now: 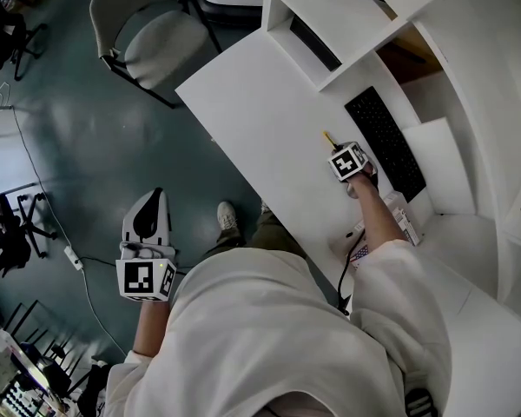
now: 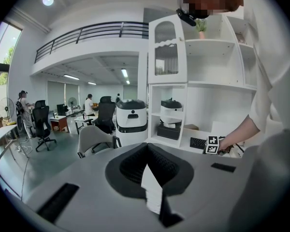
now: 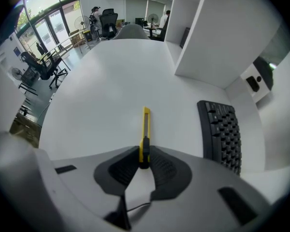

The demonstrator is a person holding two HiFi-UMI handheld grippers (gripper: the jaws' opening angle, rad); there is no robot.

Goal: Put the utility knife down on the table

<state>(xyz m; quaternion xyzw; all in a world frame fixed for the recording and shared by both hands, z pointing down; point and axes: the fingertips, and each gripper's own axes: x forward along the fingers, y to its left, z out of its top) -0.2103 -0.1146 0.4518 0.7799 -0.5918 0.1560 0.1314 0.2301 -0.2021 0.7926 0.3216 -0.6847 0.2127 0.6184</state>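
A yellow utility knife (image 3: pixel 145 128) sticks out forward from between the pads of my right gripper (image 3: pixel 144 154), which is shut on its black rear end. In the head view the knife's tip (image 1: pixel 327 135) shows just ahead of that gripper (image 1: pixel 336 148), low over the white table (image 1: pixel 260 120). I cannot tell whether the knife touches the tabletop. My left gripper (image 1: pixel 154 200) hangs off the table's left side, over the floor. Its jaws (image 2: pixel 147 151) are shut with nothing in them.
A black keyboard (image 1: pixel 386 142) (image 3: pixel 222 134) lies just right of the knife. A white shelf unit (image 1: pixel 330 24) stands at the table's far end. A small box (image 1: pixel 404 215) and a cable (image 1: pixel 354 254) lie near my right forearm. A grey chair (image 1: pixel 152 37) stands on the floor.
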